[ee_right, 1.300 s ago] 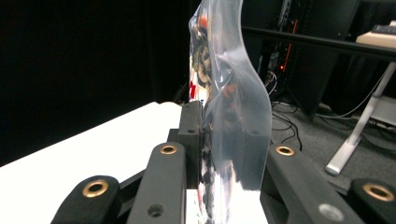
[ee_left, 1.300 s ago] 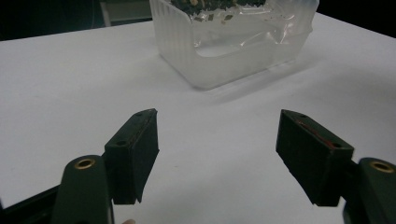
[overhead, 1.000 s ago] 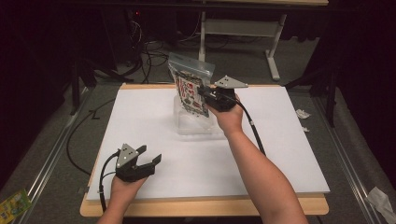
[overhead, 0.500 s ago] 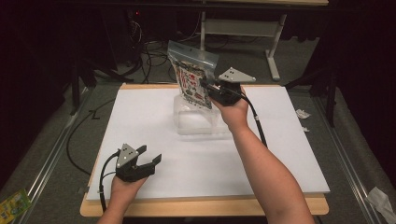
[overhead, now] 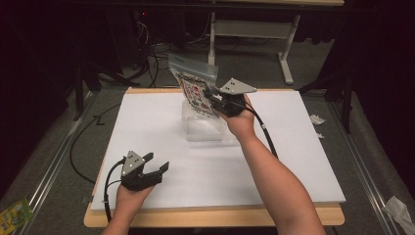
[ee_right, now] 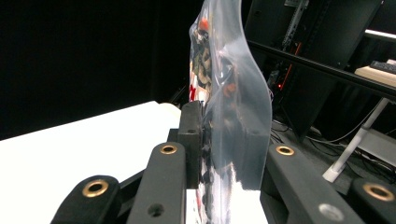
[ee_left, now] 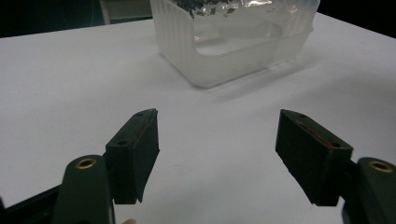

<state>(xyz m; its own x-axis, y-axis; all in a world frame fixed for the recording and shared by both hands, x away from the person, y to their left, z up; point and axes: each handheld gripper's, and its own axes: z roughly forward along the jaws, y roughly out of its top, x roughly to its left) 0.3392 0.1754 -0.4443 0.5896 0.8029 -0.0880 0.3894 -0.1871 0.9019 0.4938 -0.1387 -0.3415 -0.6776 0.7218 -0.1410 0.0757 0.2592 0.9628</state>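
Compared with the frame one second earlier, the right gripper (overhead: 213, 96) and the clear plastic bag (overhead: 195, 87) it carries are sitting slightly higher and further toward the far edge of the surface (overhead: 147, 127); the left gripper (overhead: 155, 169) is remaining where it was.

In the high view, the right gripper is holding the bag above the translucent plastic container (overhead: 208, 128), which is standing on the white surface near its middle. The bag is hanging tilted, its sealed top edge pointing up and away from the person, and its printed red, white and dark contents are showing through the film. Whether the bag's lower edge is touching the container cannot be told.

In the right gripper view, the fingers (ee_right: 191, 135) are closing tightly on the bag (ee_right: 224, 93), with the film pinched flat between the two pads and rising upright above them.

The left gripper is resting low over the near left part of the surface, well apart from the container. In the left gripper view, its fingers (ee_left: 135, 149) are standing wide open with nothing between them, and the container (ee_left: 233, 51) is showing beyond them, with the bag's contents visible at its top.
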